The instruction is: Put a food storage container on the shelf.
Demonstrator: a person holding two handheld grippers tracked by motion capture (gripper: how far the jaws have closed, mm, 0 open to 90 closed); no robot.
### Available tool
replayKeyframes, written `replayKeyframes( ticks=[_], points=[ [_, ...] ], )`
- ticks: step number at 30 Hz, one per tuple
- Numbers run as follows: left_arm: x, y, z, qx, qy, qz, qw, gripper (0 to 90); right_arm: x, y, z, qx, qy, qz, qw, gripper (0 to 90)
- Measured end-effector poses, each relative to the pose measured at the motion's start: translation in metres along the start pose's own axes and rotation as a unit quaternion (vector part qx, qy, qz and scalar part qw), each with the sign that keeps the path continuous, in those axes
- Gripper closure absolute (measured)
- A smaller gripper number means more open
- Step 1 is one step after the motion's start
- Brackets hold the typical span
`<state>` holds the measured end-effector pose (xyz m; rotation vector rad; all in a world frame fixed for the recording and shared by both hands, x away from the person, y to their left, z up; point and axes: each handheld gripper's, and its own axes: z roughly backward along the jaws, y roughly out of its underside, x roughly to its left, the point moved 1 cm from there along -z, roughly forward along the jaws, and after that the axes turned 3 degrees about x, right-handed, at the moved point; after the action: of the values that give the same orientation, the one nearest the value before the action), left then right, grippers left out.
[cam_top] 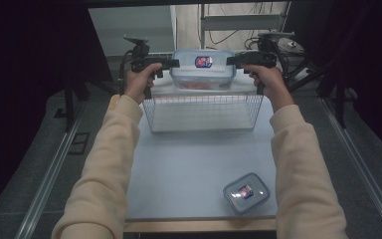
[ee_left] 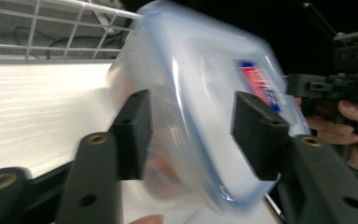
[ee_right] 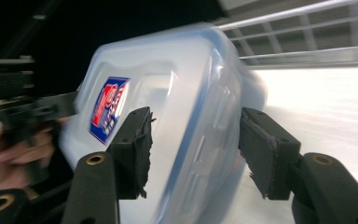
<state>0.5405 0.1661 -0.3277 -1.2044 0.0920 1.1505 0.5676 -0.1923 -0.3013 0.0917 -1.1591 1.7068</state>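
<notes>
Pale table top with a wire basket and a small lidded box on it

The table (cam_top: pixel 189 169) has a smooth pale blue-grey top with a light wooden strip along its near edge. A white wire basket (cam_top: pixel 202 113) stands on it toward 12 o'clock, at the far end, spanning most of the width; its mesh walls are upright and the table surface shows through them. A small clear lidded container (cam_top: pixel 246 192) with a red and blue label on its lid lies flat toward 5 o'clock, near the front right corner, well apart from the basket.
</notes>
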Motion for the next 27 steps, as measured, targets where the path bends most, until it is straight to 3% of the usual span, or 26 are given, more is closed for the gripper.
replayKeyframes(
  ticks=[1, 4, 7, 10, 13, 14, 15, 17, 18, 20, 21, 22, 23, 27],
  points=[
    [0.001, 0.000, -0.002, -0.006, -0.002, 0.005, 1.0000, 42.3, 0.002, 0.000, -0.002, -0.001, 0.017, 0.005, 0.9998, 44.4],
    [0.002, 0.002, -0.002, -0.008, 0.001, 0.009, 0.9999, 41.7, 0.004, 0.003, -0.004, -0.025, 0.022, -0.001, 0.9994, 41.5],
    [0.000, 0.004, 0.001, -0.012, -0.007, 0.000, 0.9999, 38.8, 0.007, 0.007, -0.003, -0.034, 0.023, 0.011, 0.9991, 37.6],
    [-0.004, 0.008, 0.008, -0.024, -0.014, -0.016, 0.9995, 35.9, 0.014, 0.013, 0.007, -0.052, 0.032, 0.048, 0.9970, 35.7],
    [-0.009, 0.013, 0.016, -0.024, -0.022, -0.040, 0.9987, 35.5, 0.020, 0.021, 0.018, -0.053, 0.039, 0.078, 0.9948, 36.6],
    [-0.012, 0.018, 0.022, -0.020, -0.023, -0.057, 0.9979, 35.6, 0.023, 0.027, 0.025, -0.053, 0.046, 0.093, 0.9932, 38.9],
    [-0.012, 0.018, 0.022, -0.020, -0.023, -0.057, 0.9979, 35.6, 0.023, 0.027, 0.025, -0.053, 0.046, 0.093, 0.9932, 38.9],
    [-0.017, 0.024, 0.028, -0.021, -0.026, -0.072, 0.9968, 35.7, 0.025, 0.037, 0.033, -0.053, 0.056, 0.107, 0.9913, 44.8],
    [-0.020, 0.029, 0.031, -0.022, -0.023, -0.077, 0.9965, 35.6, 0.025, 0.048, 0.039, -0.053, 0.065, 0.122, 0.9890, 54.7],
    [-0.026, 0.042, 0.035, -0.020, -0.022, -0.095, 0.9951, 35.6, 0.025, 0.060, 0.041, -0.043, 0.070, 0.133, 0.9877, 66.1],
    [-0.026, 0.042, 0.035, -0.020, -0.022, -0.095, 0.9951, 35.3, 0.025, 0.060, 0.041, -0.043, 0.070, 0.133, 0.9877, 66.1],
    [-0.029, 0.051, 0.036, -0.012, -0.024, -0.107, 0.9939, 35.0, 0.026, 0.072, 0.041, -0.026, 0.068, 0.145, 0.9868, 76.2],
    [-0.029, 0.051, 0.036, -0.012, -0.024, -0.107, 0.9939, 34.9, 0.026, 0.078, 0.039, -0.017, 0.067, 0.154, 0.9857, 79.6],
    [-0.033, 0.067, 0.038, -0.006, -0.017, -0.116, 0.9931, 34.5, 0.029, 0.091, 0.031, 0.000, 0.050, 0.176, 0.9832, 89.1]
  ],
)
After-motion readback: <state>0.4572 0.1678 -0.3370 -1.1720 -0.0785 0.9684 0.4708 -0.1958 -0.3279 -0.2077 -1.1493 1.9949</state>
